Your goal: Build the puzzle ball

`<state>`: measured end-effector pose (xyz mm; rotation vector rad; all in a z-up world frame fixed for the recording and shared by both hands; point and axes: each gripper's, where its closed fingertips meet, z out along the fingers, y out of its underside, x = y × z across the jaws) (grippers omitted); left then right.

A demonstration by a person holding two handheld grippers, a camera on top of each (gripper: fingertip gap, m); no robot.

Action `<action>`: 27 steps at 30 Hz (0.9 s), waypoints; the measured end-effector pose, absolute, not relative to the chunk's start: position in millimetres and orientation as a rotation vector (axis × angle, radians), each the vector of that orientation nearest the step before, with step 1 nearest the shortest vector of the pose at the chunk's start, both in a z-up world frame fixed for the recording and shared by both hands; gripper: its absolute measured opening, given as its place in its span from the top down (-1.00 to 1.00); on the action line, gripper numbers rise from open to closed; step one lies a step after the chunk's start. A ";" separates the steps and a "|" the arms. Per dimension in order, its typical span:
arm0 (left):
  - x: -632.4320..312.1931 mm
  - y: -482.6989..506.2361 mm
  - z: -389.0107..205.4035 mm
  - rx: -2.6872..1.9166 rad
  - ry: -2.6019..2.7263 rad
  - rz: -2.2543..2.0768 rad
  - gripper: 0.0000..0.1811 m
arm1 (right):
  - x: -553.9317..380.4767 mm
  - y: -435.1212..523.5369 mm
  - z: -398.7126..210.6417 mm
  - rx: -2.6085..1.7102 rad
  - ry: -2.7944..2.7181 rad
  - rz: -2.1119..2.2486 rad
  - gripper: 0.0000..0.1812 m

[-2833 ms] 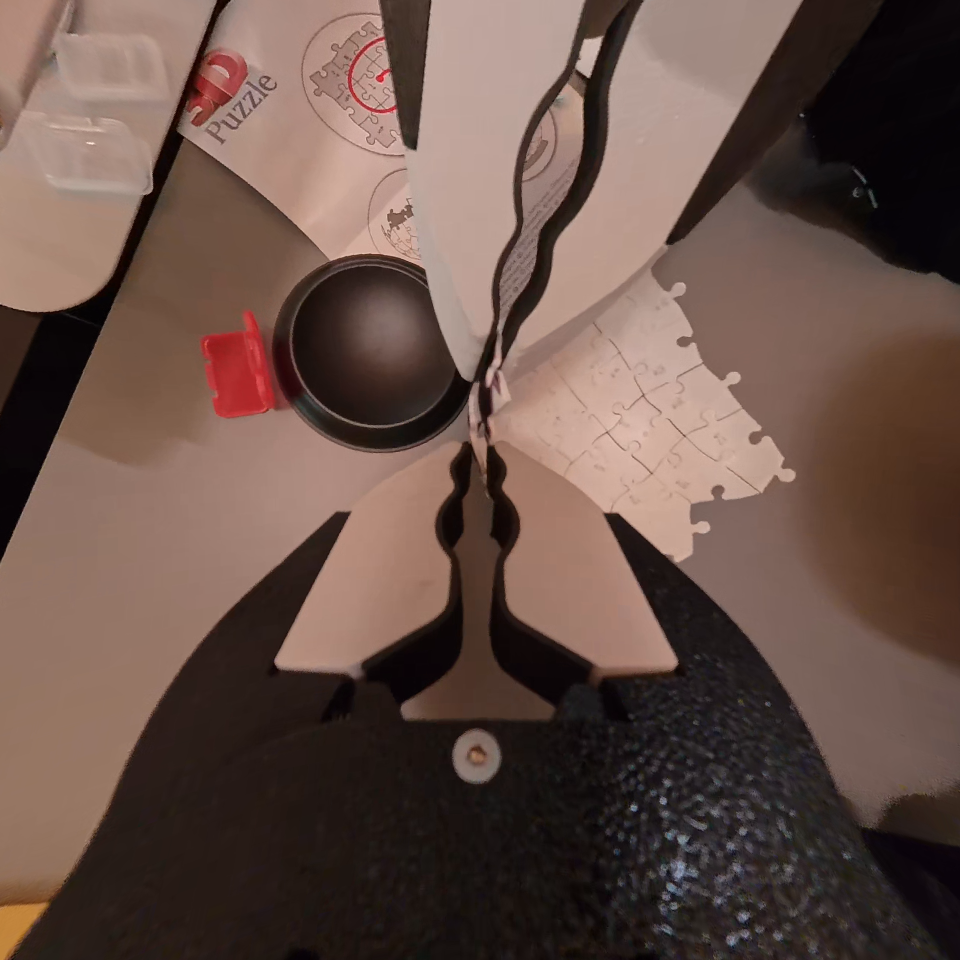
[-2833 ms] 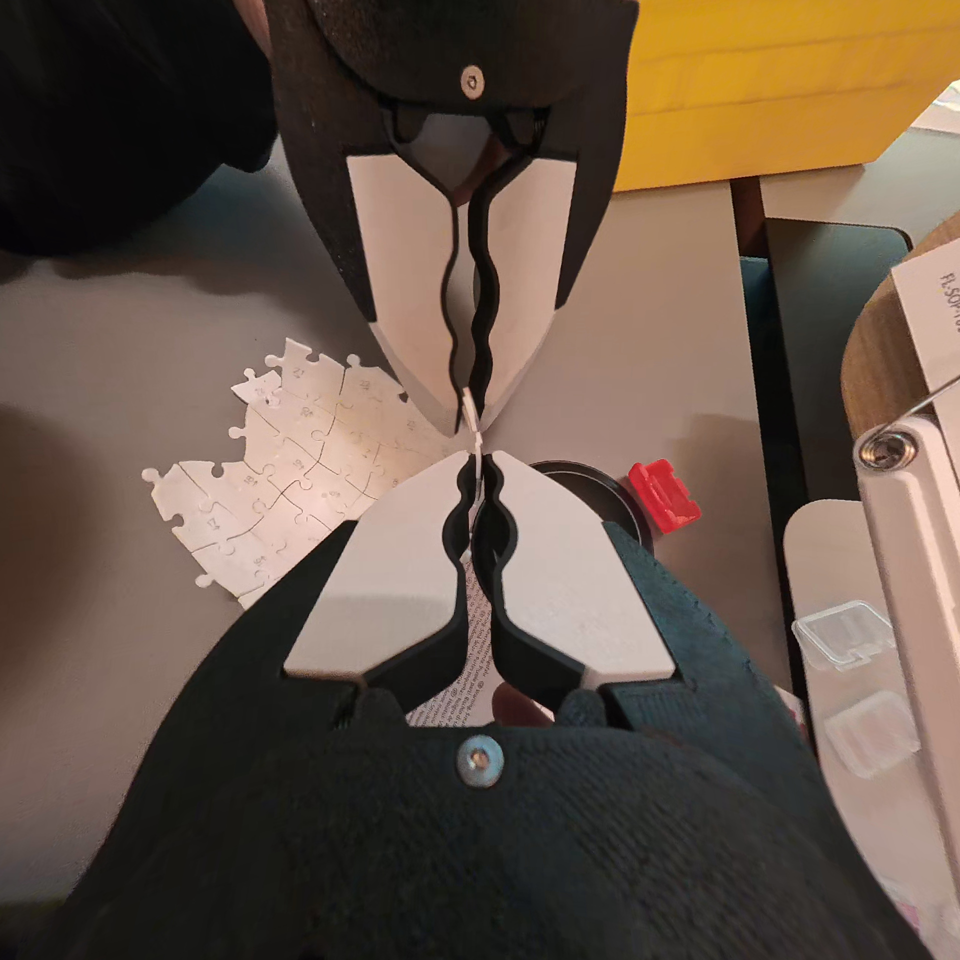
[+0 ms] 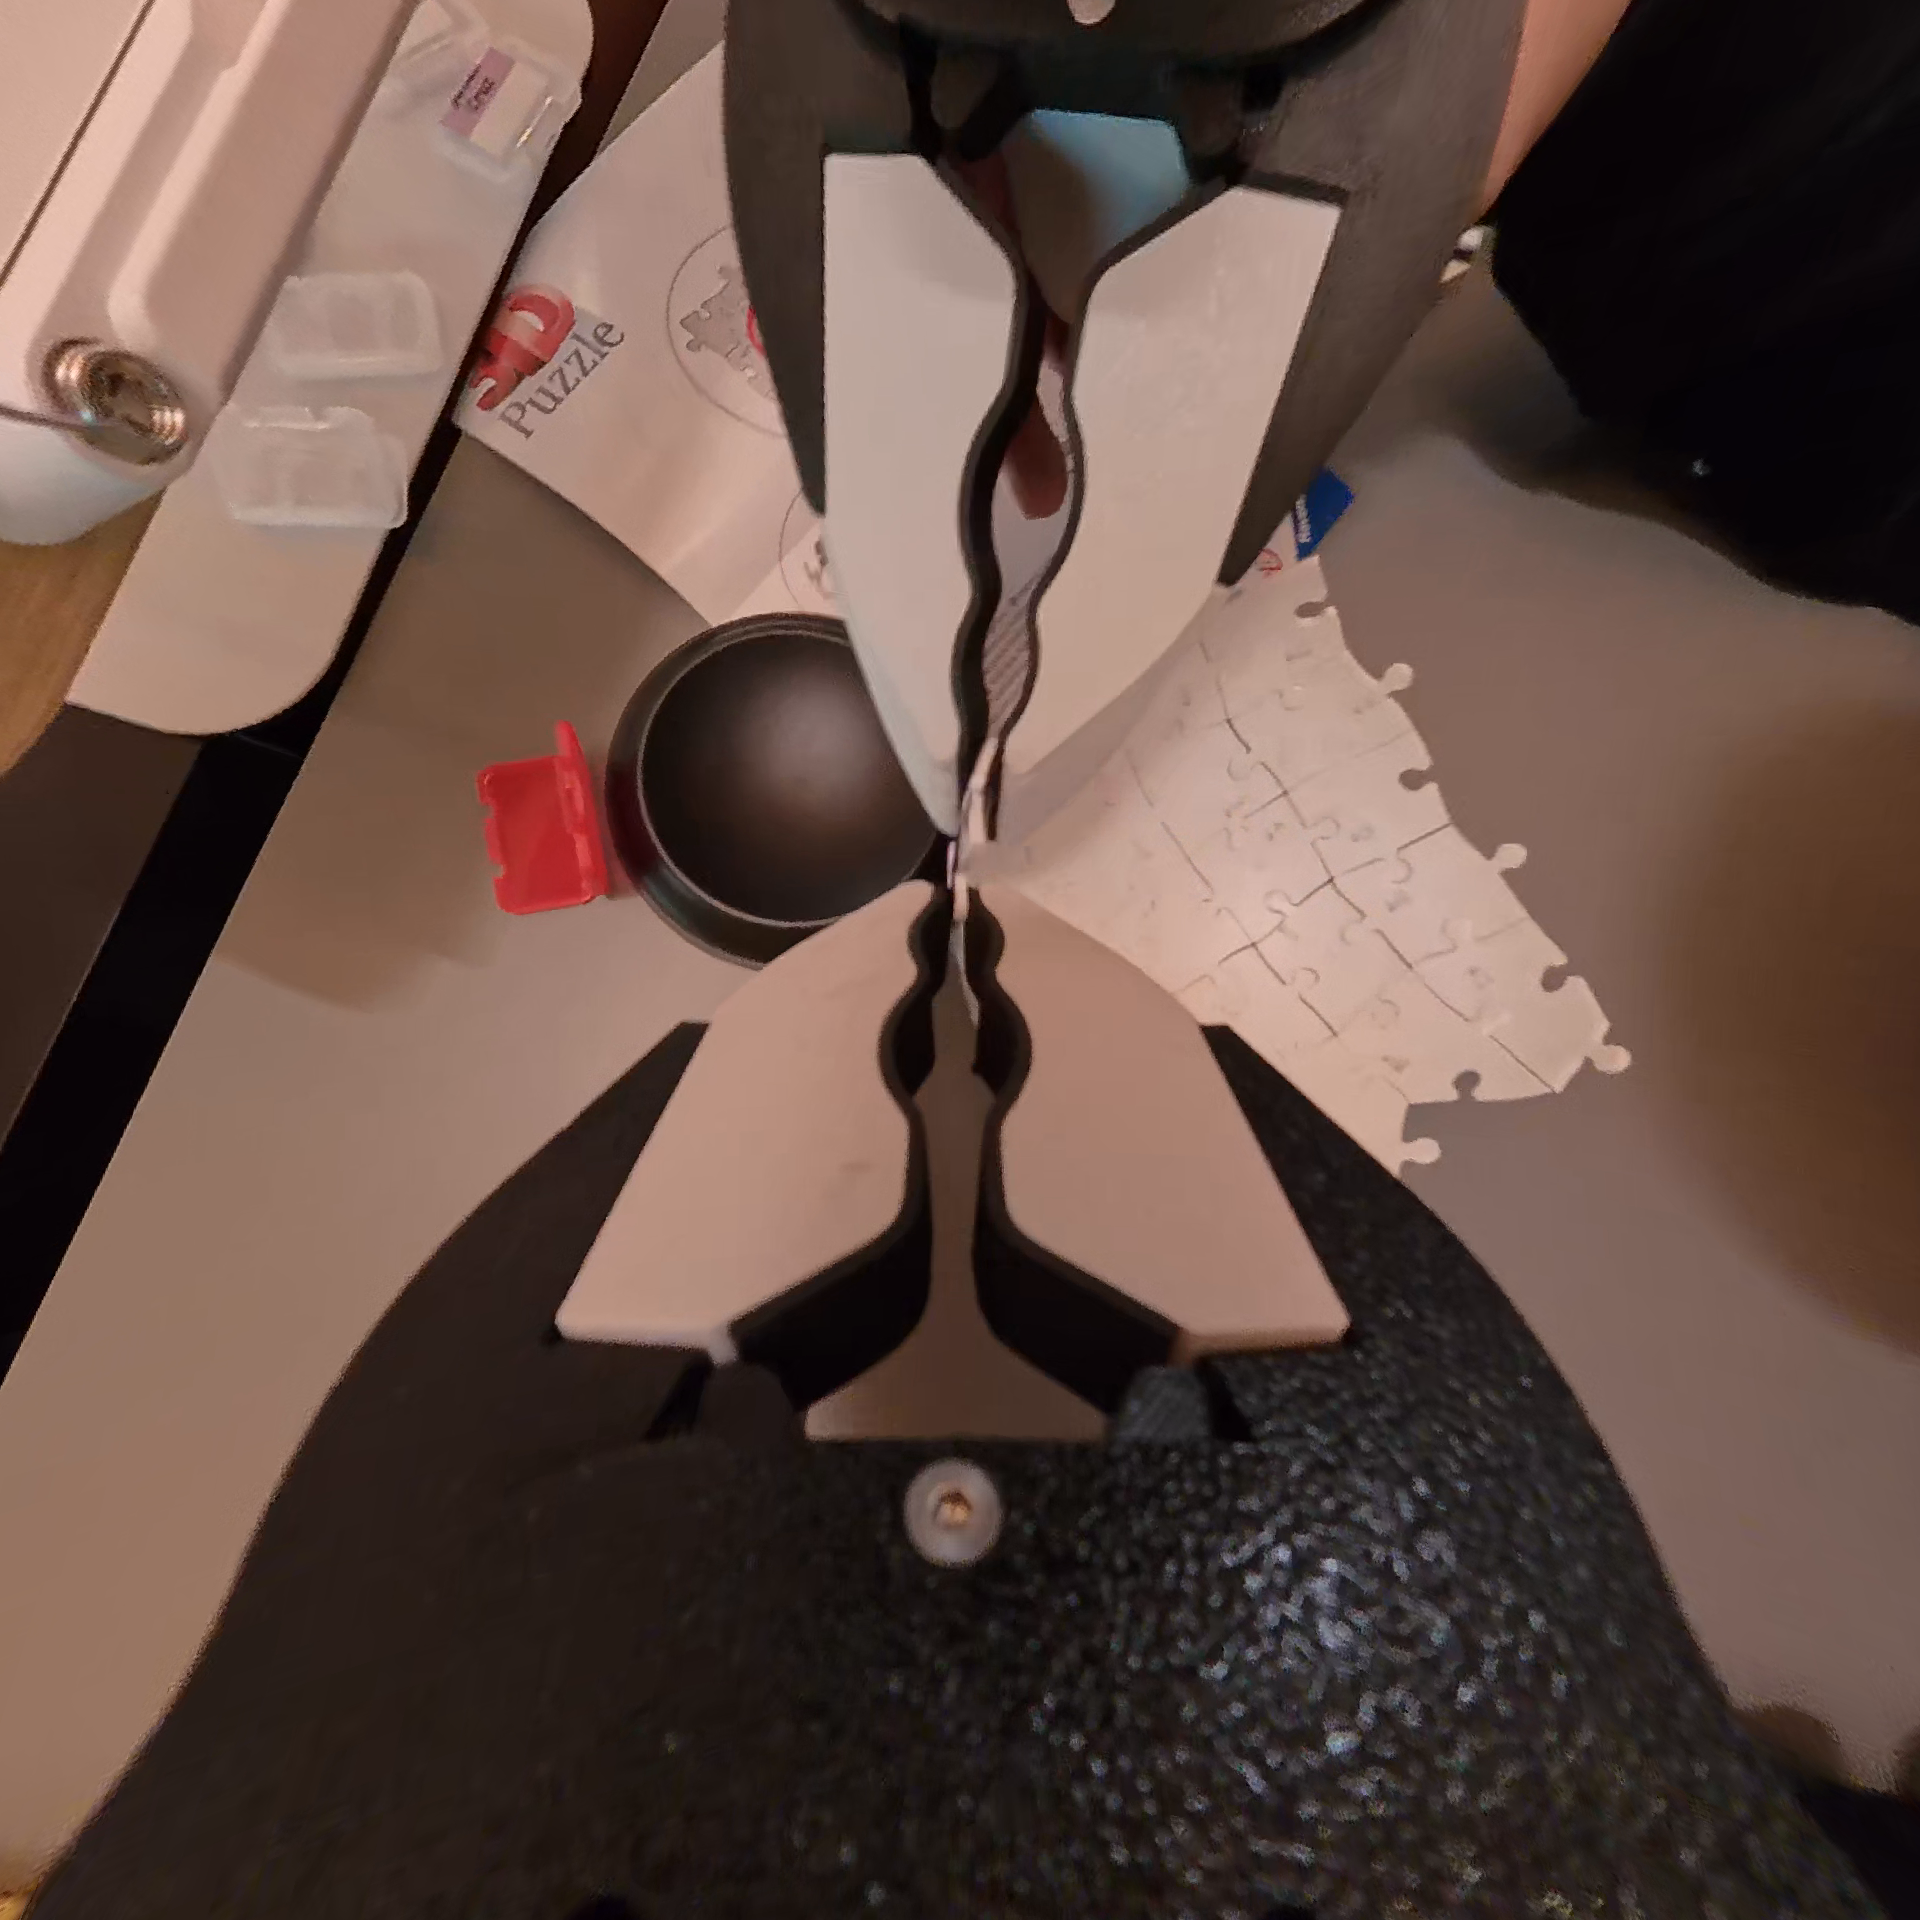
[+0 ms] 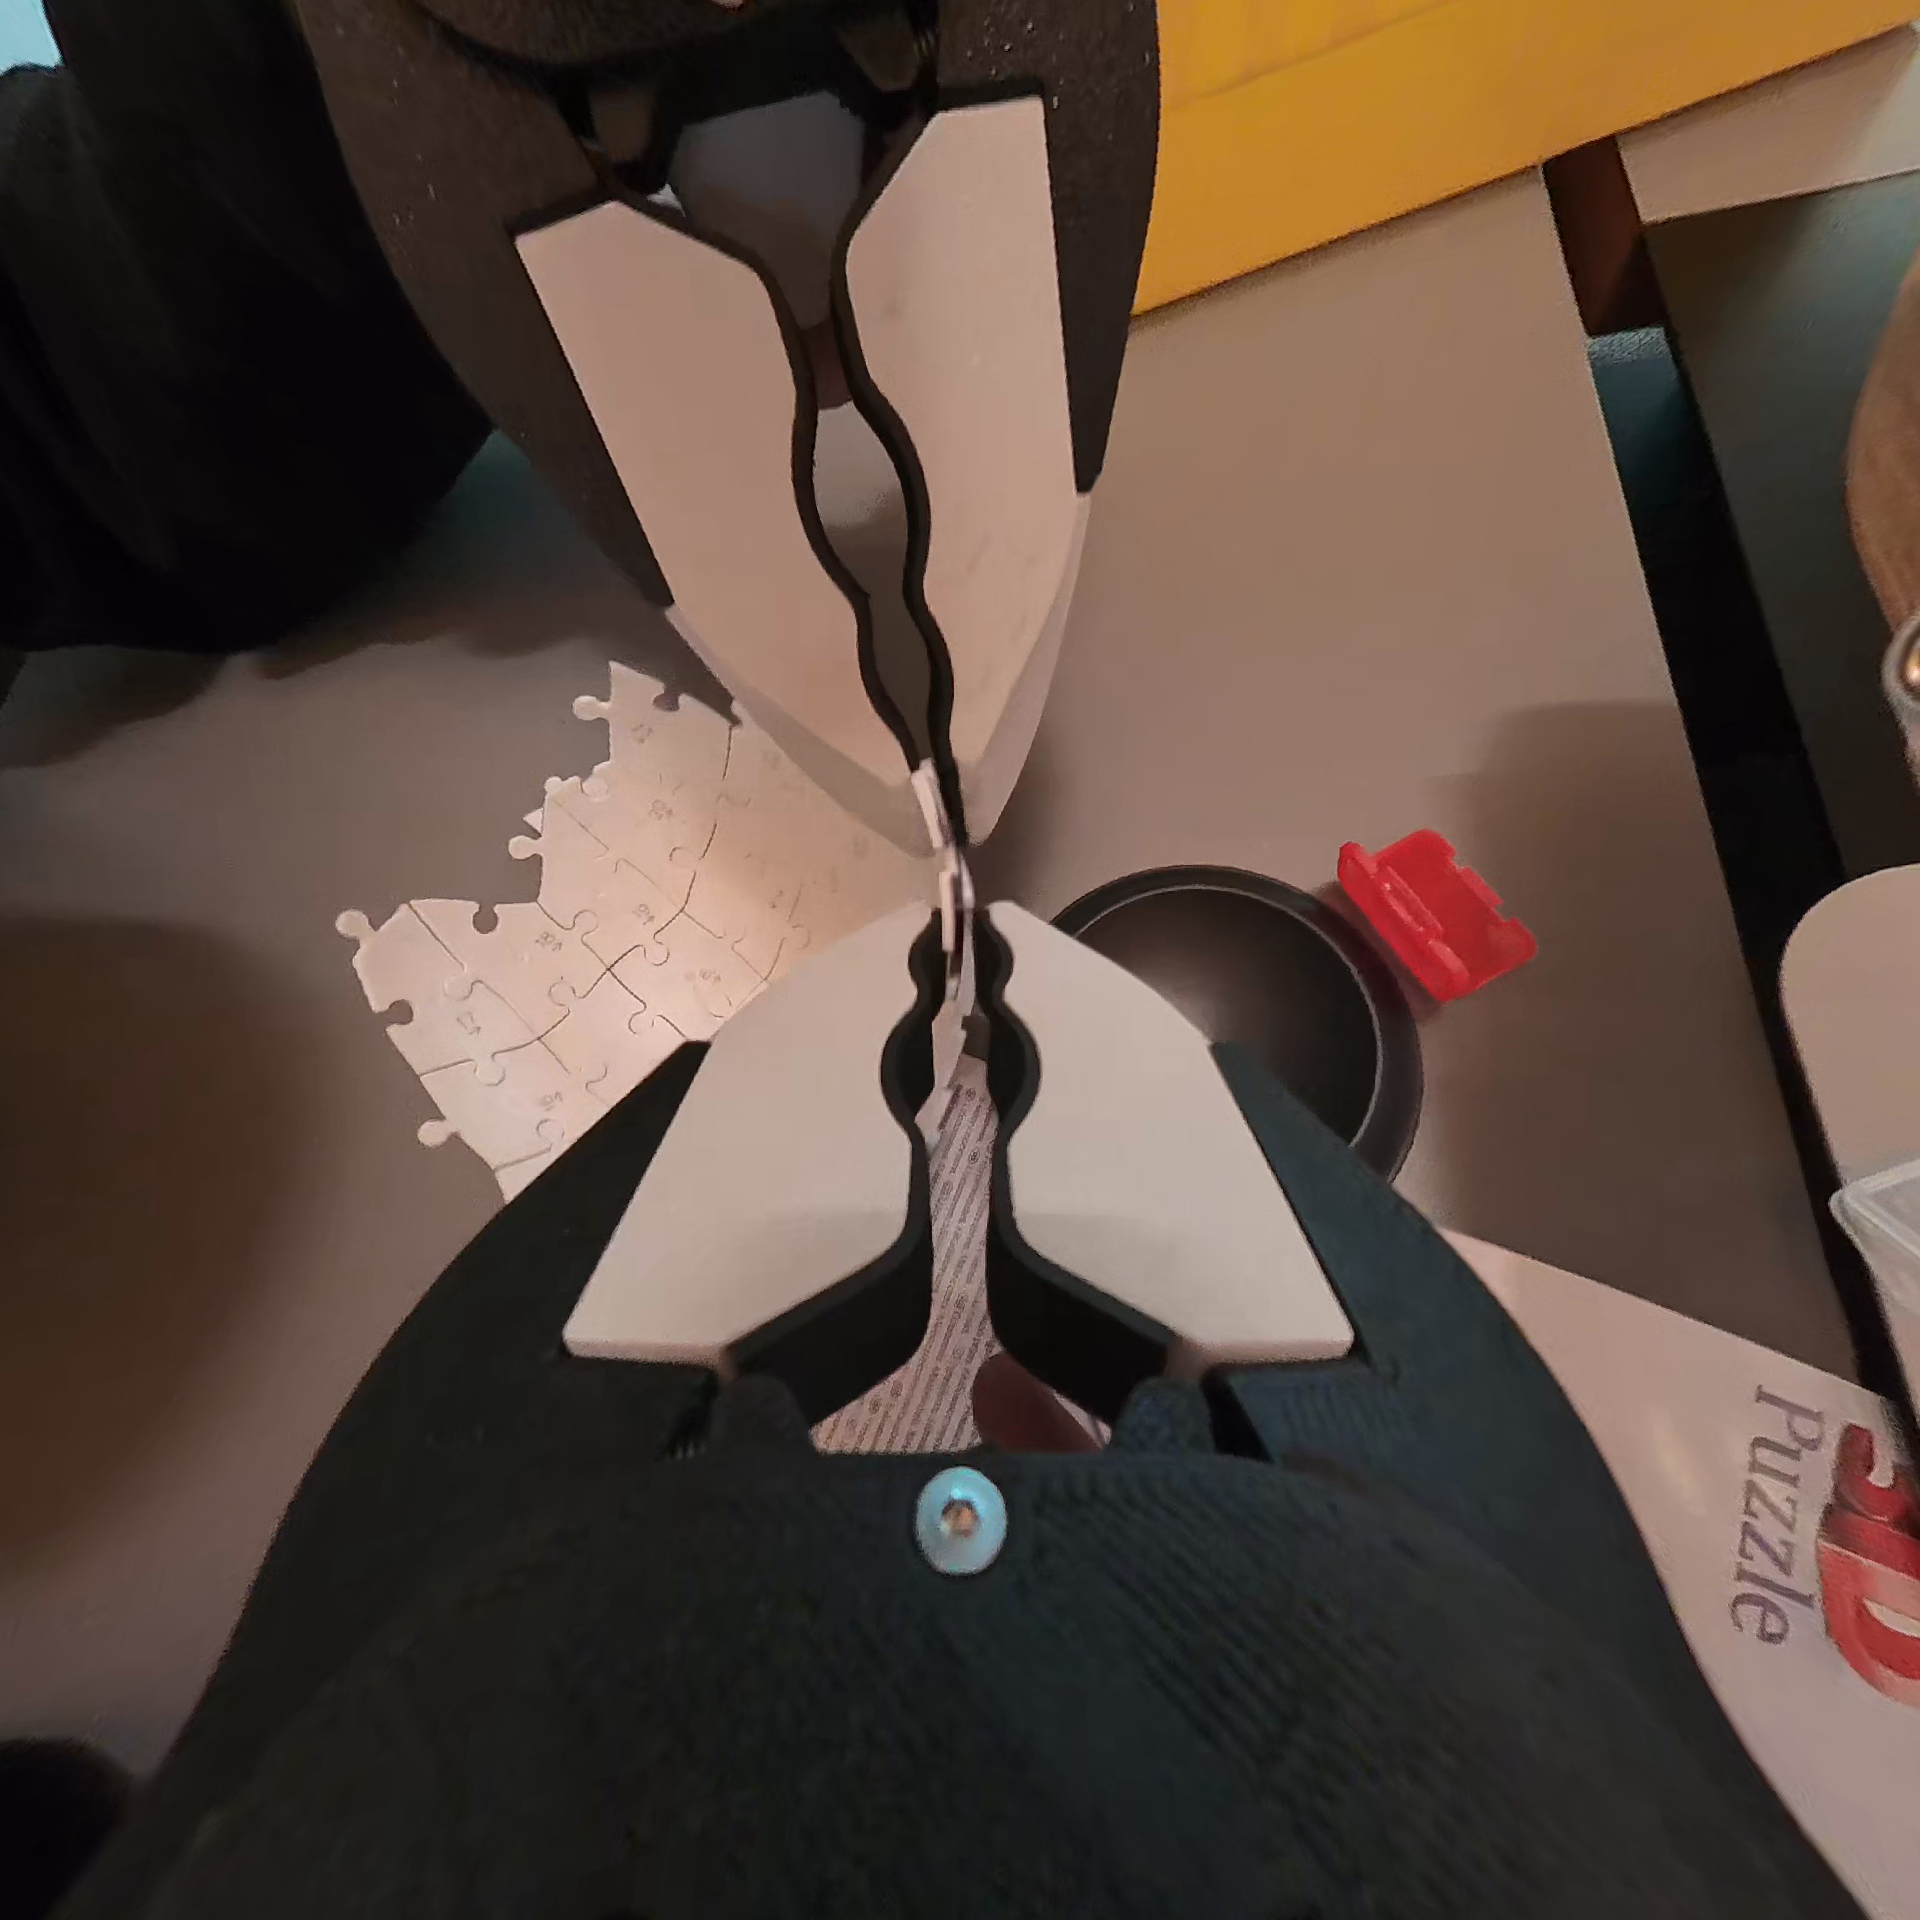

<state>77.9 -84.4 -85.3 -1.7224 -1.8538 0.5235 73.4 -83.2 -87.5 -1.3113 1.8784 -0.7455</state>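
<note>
Pieces first: I hold two small white puzzle pieces, one in each gripper, meeting edge to edge at the middle of both wrist views. My left gripper [image 3: 961, 914] is clamped on its piece [image 3: 968, 940] right at the fingertips, and my right gripper [image 4: 961, 920] is clamped the same way on the other piece [image 4: 954, 935]. In the left wrist view the right gripper comes down from the top of the frame, tip to tip with mine.

These pieces look thin, light and stiff, with a slight curve, I judge, since they are meant for a ball. They would slip or twist easily between smooth pads, so I would grip each on its flat body, well clear of the tab or socket being joined, and press the edges together in line rather than at an angle. Too much squeeze or bending might snap a tab.

Counting what lies on the grey table [image 3: 312, 1195]: one joined white sheet of puzzle pieces [image 3: 1351, 904] at centre right of the left view, lying flat; I cannot count its pieces surely. One black bowl-shaped stand [image 3: 774, 800] sits left of centre, with one red plastic clip [image 3: 540, 831] just beside it on its left. One printed instruction sheet [image 3: 644, 416] lies in the upper part of the frame, partly under my right gripper. Two clear small plastic cases [image 3: 312, 468] rest on a white tray at upper left.
</note>
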 end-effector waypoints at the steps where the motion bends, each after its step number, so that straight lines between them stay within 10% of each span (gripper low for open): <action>1: 79.1 -85.5 -86.2 -1.723 -1.862 0.522 0.98 | 72.3 -81.9 -88.7 -1.304 1.877 -0.725 0.96; 11: 80.8 -86.5 -87.6 -1.708 -1.875 0.507 0.98 | 69.9 -83.2 -98.9 -1.237 1.926 -0.661 0.69; 27: 79.1 -86.7 -90.9 -1.693 -1.900 0.491 0.98 | 61.9 -74.5 -108.6 -1.187 2.021 -0.512 0.91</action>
